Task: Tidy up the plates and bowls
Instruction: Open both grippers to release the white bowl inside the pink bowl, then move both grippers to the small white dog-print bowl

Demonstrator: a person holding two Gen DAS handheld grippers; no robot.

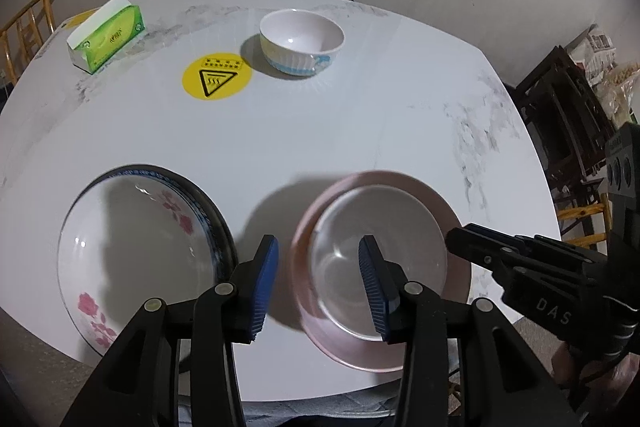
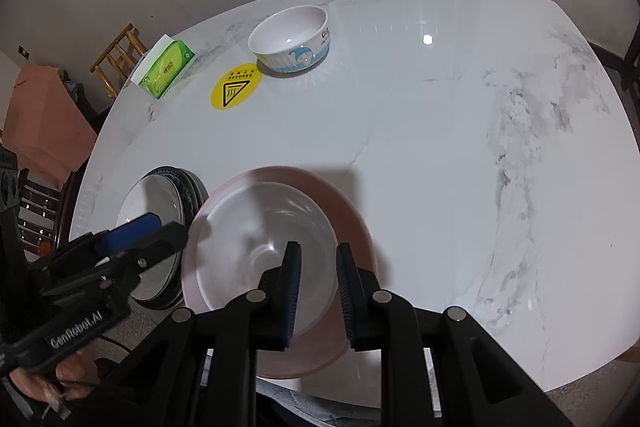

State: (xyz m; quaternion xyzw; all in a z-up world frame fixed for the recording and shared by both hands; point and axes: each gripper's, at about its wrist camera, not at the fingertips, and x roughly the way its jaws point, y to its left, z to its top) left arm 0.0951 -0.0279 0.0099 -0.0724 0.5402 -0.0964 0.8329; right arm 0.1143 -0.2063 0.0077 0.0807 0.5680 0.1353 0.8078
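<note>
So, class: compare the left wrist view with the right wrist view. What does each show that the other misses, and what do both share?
Only the left wrist view shows the pink flowers inside the floral plate and the dark cabinet at right.

Only the right wrist view shows the cartoon figure on the far bowl, the pink-covered object at left, and the person's hand.

Both show the marble table, the tissue box, the yellow warning sticker, the pink plate with a white bowl in it, and both grippers, open.

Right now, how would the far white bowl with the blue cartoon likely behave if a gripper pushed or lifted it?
The bowl looks glossy, so the fingers may slip on its rim. It stands on a smooth, shiny table, so a push would probably slide it rather than tip it. It looks rigid, perhaps ceramic or melamine, and may chip if dropped.
</note>
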